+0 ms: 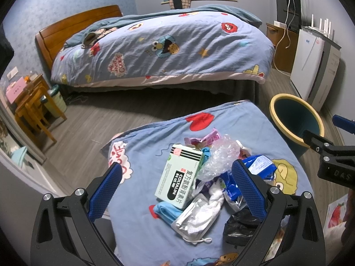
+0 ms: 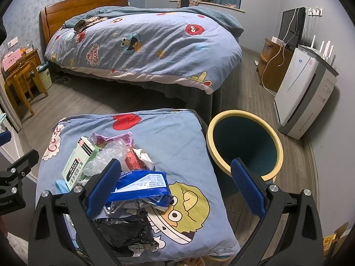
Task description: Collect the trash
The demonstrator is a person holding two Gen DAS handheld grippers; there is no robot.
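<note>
Trash: a loose heap on a blue cartoon-print cushion (image 1: 221,119) in the foreground, with nothing in either pair of tongs.
Left tongs (image 1: 177,188): spread wide above the heap, gripping nothing; the medicine box (image 1: 177,175) lies between the two blue pads.
Medicine box: green and white, flat on the cushion at the heap's left side, its far end against a pink wrapper (image 1: 208,136).
Clear plastic (image 1: 219,157): crumpled, just right of the box.
White mask (image 1: 199,215): beside the box's near end, partly in a torn silver packet.
Blue wipes packet (image 2: 144,184): on the right of the heap, touching the left pad of the right tongs.
Black bag (image 2: 126,230): crumpled at the near edge of the cushion.
Right tongs (image 2: 177,188): wide apart and holding nothing, over the cushion's right edge.
Bin (image 2: 221,155): yellow rim, dark teal inside, on the floor right beside the cushion.
Bed (image 2: 144,51): behind, across the wooden floor, under a matching quilt.
</note>
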